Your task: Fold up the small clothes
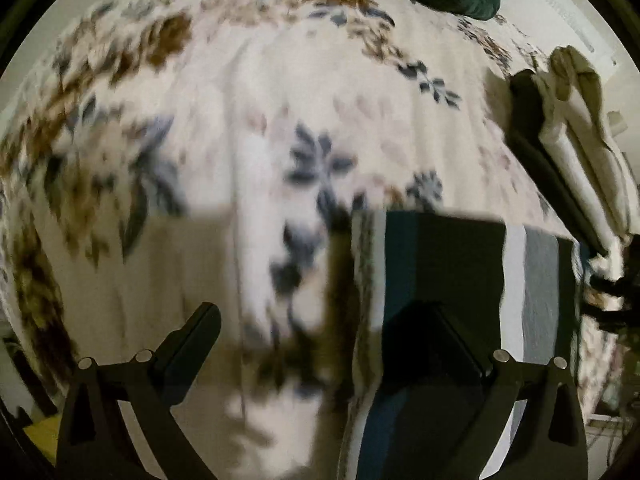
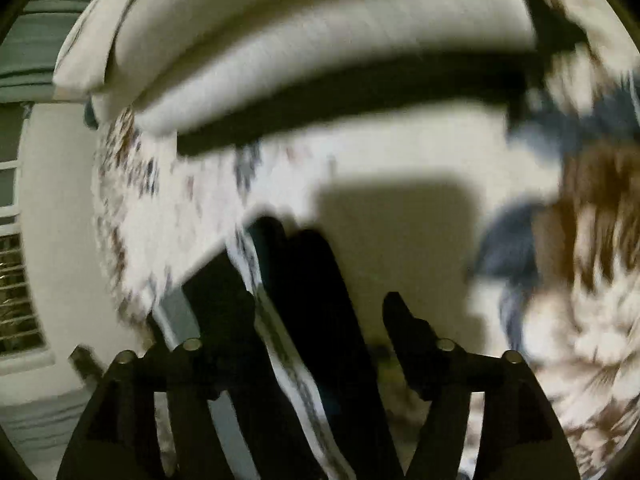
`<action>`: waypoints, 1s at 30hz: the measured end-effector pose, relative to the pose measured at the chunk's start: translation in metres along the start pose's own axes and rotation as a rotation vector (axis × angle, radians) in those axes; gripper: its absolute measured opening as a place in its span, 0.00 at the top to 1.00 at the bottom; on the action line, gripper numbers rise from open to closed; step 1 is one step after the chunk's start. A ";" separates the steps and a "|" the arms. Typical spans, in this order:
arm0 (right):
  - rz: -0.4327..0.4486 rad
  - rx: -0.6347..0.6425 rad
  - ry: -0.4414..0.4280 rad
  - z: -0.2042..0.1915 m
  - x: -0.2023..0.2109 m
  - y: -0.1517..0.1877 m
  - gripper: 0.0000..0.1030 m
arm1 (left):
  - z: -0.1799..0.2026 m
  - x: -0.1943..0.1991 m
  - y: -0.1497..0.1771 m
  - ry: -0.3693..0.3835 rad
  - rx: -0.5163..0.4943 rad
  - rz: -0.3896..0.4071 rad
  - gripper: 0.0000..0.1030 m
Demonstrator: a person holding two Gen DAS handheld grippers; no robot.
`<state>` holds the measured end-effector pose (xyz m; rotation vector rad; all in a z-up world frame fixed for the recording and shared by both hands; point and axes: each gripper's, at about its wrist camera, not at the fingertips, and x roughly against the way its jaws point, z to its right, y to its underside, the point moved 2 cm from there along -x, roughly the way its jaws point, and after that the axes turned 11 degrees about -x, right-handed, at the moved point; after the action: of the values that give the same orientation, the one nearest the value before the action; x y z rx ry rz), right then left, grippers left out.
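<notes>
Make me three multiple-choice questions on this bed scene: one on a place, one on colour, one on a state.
1. In the left wrist view, where is the cream pile?
A. Far right, above the striped cloth
B. Bottom left corner
C. Between the fingers

2. What colours are the cloth's stripes?
A. Red and yellow
B. Dark teal, white and grey
C. Pink and orange

3. How is the left gripper?
A. Shut on the blanket
B. Out of view
C. Open

Answers:
1. A, the pile sits at the right edge, further up than the cloth.
2. B, those bands show side by side on the cloth.
3. C, its fingers stand far apart with nothing pinched.
</notes>
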<state>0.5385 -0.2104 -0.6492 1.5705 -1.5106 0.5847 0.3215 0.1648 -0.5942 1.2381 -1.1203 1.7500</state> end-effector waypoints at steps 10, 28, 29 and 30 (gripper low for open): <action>-0.225 -0.044 -0.092 0.069 -0.010 0.087 0.33 | 0.004 0.007 0.086 0.281 0.136 -0.117 0.00; -0.129 -0.005 0.188 0.063 -0.021 0.139 0.84 | 0.027 0.008 0.103 0.259 0.094 -0.133 0.00; -0.132 0.004 0.181 0.060 -0.018 0.137 0.75 | 0.025 0.010 0.103 0.257 0.088 -0.127 0.00; -0.120 0.010 0.166 0.057 -0.010 0.135 0.60 | 0.022 0.009 0.103 0.257 0.085 -0.123 0.00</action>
<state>0.3941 -0.2378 -0.6528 1.5679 -1.2830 0.6378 0.2345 0.1061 -0.6069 1.0708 -0.8124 1.8175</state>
